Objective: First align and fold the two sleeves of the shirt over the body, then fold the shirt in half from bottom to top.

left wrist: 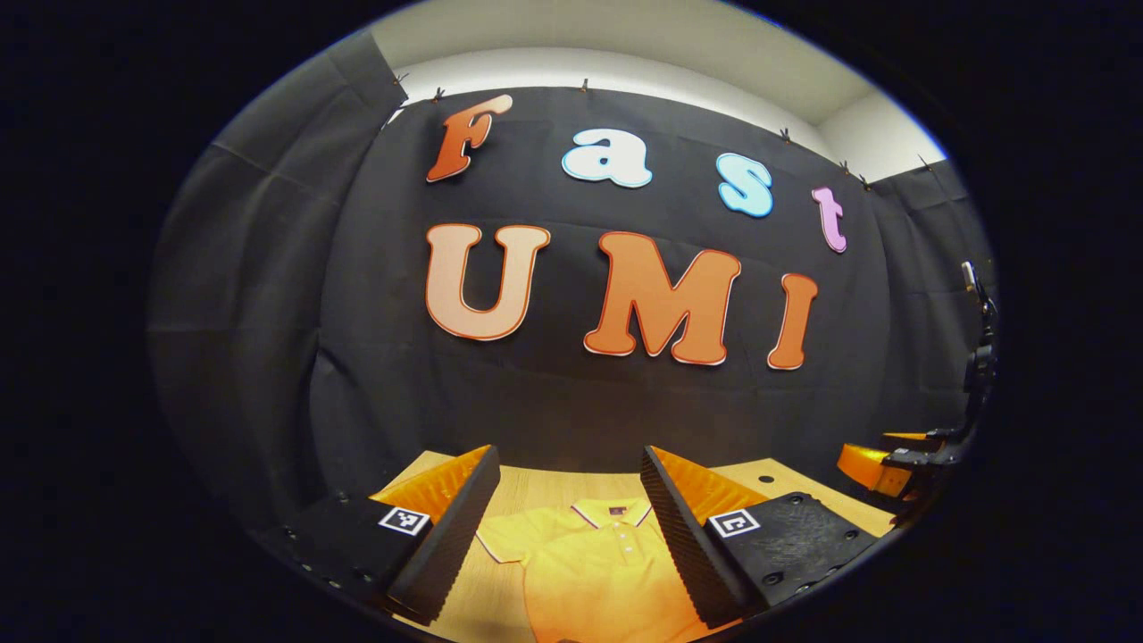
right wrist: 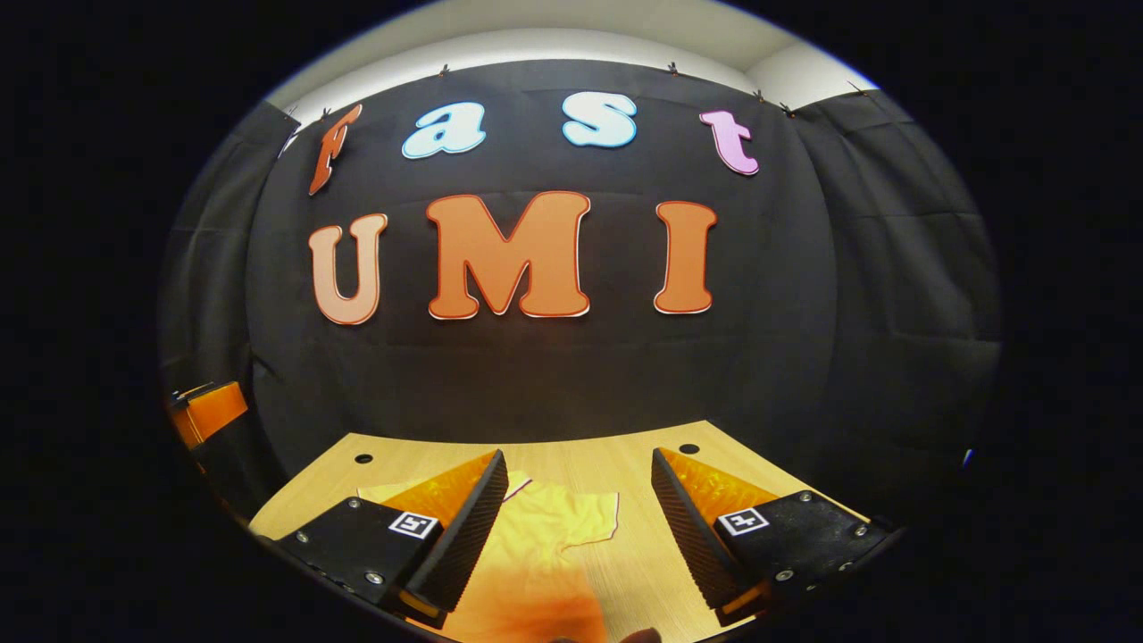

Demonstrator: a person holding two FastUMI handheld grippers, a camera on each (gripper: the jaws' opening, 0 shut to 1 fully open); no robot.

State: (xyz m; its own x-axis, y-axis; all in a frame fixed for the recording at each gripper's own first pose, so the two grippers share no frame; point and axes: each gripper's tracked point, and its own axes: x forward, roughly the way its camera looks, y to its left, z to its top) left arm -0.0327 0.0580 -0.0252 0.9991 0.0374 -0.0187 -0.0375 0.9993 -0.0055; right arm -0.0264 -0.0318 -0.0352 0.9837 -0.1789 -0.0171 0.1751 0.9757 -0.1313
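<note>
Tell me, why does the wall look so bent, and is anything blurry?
Left gripper view: the fisheye lens bows the wall; the shirt is sharp. Right gripper view: same bowing; the shirt blurs at the bottom edge, the table stays evenly lit.

right tongs spread wide, yellow shirt flat on wooden table

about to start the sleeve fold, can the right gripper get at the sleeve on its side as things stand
Probably yes. The right gripper is open above the table, and the shirt lies flat with its sleeve spread out between the fingers. Nothing lies on or around that sleeve, so the way down looks free.
</note>
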